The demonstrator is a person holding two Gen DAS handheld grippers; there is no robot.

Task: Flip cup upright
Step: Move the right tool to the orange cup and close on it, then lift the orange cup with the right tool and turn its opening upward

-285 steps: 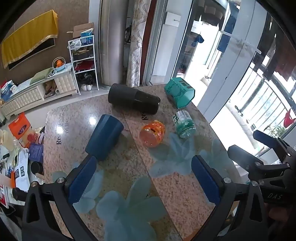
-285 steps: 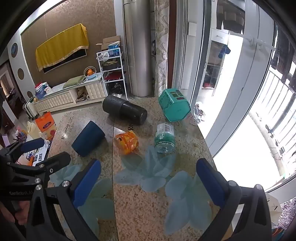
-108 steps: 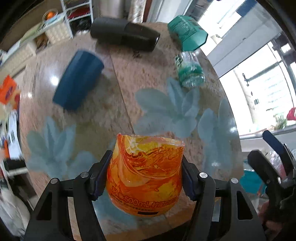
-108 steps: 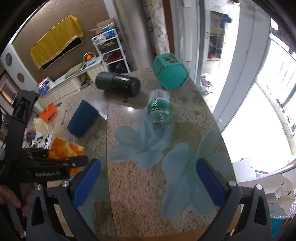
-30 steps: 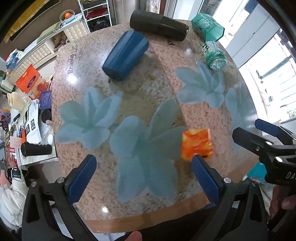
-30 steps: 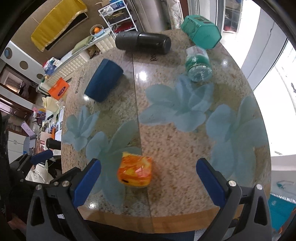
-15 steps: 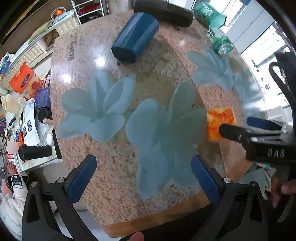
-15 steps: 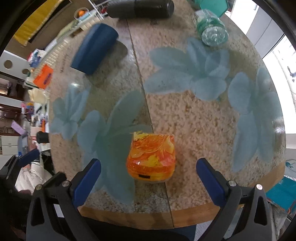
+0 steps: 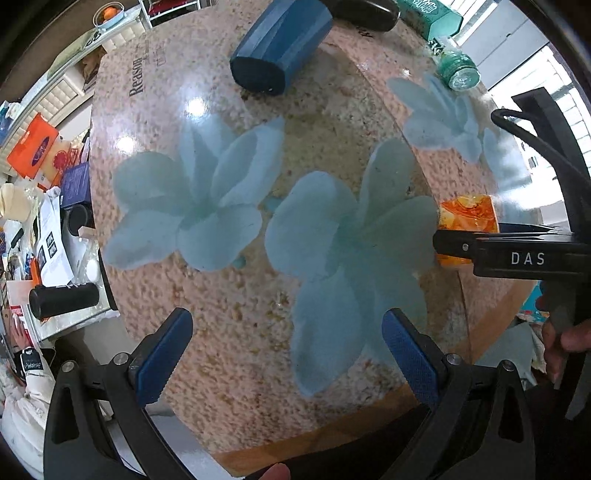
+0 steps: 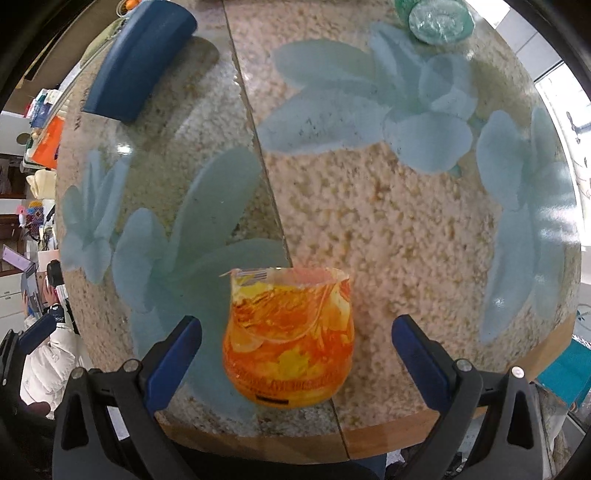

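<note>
Two grippers hang over the table (image 9: 332, 177), both with jaws spread wide and nothing held. The orange cup (image 10: 290, 336) stands upright near the table's near edge, its open rim up, between the right gripper's (image 10: 295, 350) blue pads (image 10: 173, 354); a clear gap shows on each side of it, so the pads do not touch it. In the left wrist view the same cup (image 9: 467, 218) lies well to the right of the left gripper's (image 9: 284, 347) jaws and beyond them, partly hidden behind the right gripper's black finger marked DAS. Between the left jaws there is only the speckled tabletop with its pale blue flower print.

Far ahead of the left jaws, a dark blue cup (image 9: 280, 44) lies on its side, and beyond it a black flask (image 9: 362, 13) also lies flat. Ahead and to the right lie a green bottle (image 9: 456, 68) and a teal box (image 9: 428, 14) at the far rim.
</note>
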